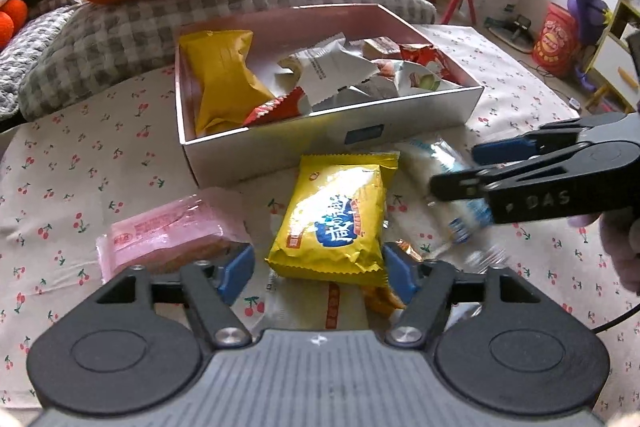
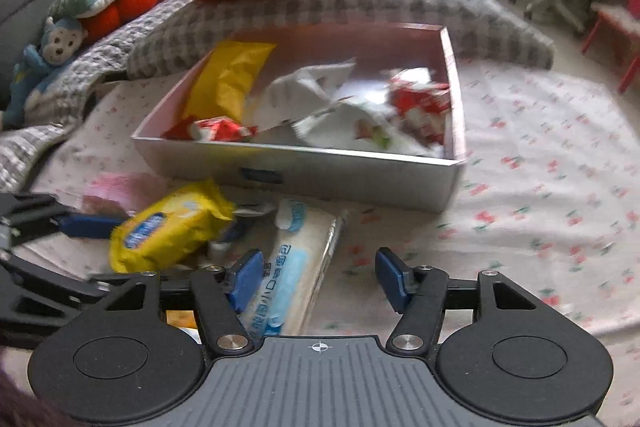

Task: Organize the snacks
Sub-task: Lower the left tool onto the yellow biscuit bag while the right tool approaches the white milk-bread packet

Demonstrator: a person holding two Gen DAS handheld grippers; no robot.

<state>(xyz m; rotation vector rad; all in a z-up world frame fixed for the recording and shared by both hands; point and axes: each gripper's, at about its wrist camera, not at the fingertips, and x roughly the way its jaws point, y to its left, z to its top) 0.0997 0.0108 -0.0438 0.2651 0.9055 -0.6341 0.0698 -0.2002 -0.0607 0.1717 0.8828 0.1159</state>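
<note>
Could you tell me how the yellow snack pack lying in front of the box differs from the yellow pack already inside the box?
The yellow pack on the sheet lies outside the box, between the left gripper's open jaws; the yellow pack in the box rests in its left end. The outer one shows a blue label with lettering; the inner one shows a plain yellow face. The outer one lies flat; the inner one leans against the box wall. Both are sealed yellow wrappers.

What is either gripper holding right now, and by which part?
Nothing is held. The left gripper stands open around the yellow foil snack packet; the right gripper stands open over the clear blue-and-white bread wrapper.
</note>
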